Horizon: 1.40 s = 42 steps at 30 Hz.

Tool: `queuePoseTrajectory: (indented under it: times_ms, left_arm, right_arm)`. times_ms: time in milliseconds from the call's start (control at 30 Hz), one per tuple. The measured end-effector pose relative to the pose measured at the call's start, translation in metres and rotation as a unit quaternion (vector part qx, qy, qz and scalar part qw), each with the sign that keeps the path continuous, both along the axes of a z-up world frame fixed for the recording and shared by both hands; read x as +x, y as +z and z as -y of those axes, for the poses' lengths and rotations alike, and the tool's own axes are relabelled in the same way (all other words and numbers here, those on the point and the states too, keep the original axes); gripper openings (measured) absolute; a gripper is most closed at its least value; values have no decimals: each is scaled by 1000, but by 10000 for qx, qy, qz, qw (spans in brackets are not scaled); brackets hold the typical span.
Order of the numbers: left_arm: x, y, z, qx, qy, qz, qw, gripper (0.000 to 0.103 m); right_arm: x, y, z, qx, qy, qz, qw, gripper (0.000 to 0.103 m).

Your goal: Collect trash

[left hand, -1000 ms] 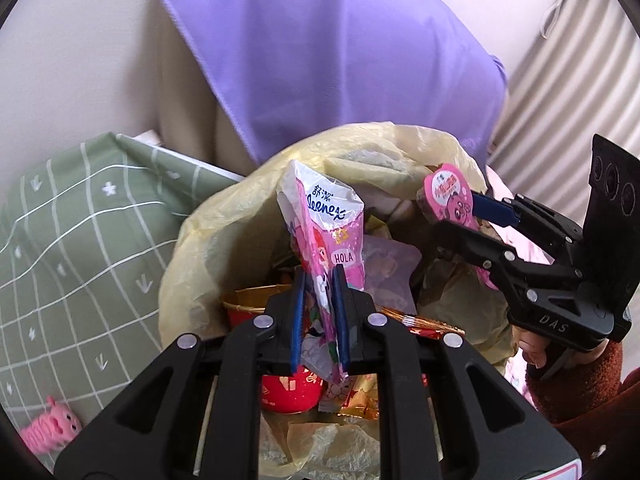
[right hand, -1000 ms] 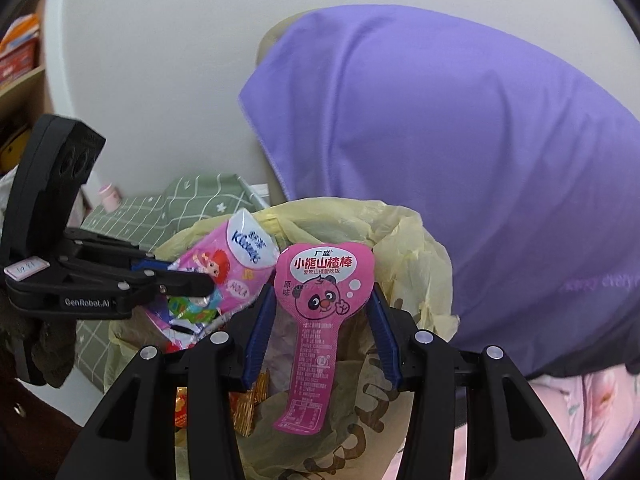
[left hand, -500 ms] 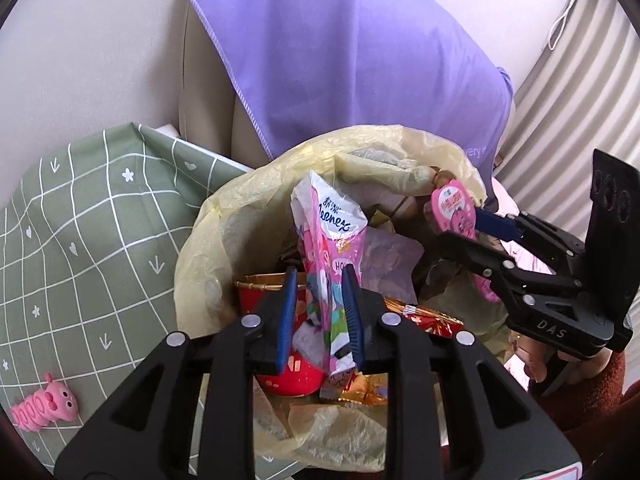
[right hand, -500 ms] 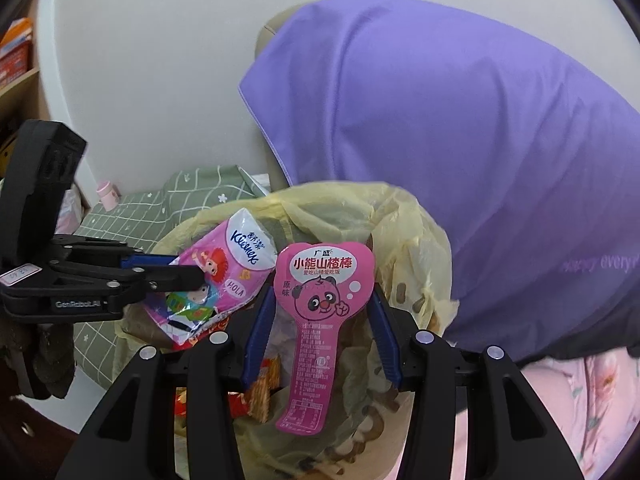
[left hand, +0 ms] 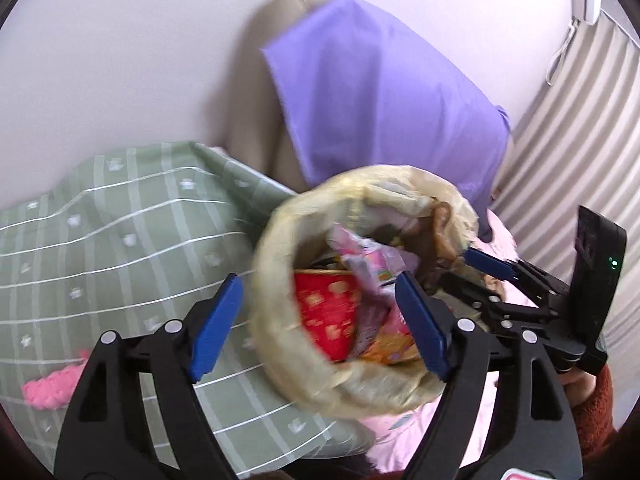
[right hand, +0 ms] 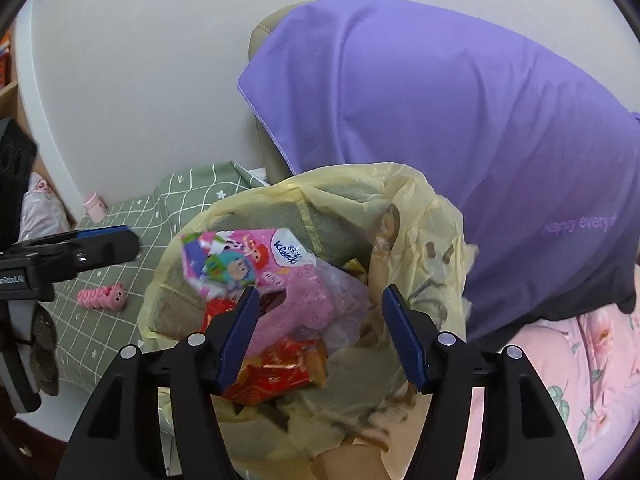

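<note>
pink tissue pack (right hand: pixel 236 258) in yellow bag (right hand: pixel 424 216), beyond open jaws

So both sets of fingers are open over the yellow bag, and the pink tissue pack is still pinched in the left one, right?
Not quite. The left gripper holds nothing: the pink tissue pack lies inside the yellow bag, as the right wrist view shows. The right gripper is open too.

Both wrist views angled down, close over trash bag (left hand: pixel 360 384) (shared)
</note>
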<state>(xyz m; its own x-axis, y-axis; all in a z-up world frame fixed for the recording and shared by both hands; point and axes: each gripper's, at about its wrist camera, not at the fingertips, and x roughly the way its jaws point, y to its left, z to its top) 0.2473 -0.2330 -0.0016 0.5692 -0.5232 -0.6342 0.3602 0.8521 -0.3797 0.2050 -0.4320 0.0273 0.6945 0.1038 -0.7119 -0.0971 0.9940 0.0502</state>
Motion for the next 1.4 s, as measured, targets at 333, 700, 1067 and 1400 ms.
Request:
queuePoseTrajectory:
  times_ms: [333, 700, 1067, 1400]
  left_arm:
    - [-75, 11, -64, 470, 597, 606, 9953, 80]
    - [-172, 21, -167, 1344, 1584, 997, 9731, 80]
    - [-236, 21, -227, 1518, 2501, 977, 9512, 80]
    - [-257, 24, -241, 1504, 2614, 1086, 9472, 80]
  right_arm:
    - [-55, 18, -63, 171, 59, 220, 9996, 60]
    - [-130, 39, -159, 410, 695, 841, 9932, 60]
    - [-169, 31, -227, 273, 1060, 881, 9901, 60]
    - [-179, 32, -251, 140, 1263, 963, 9872, 60]
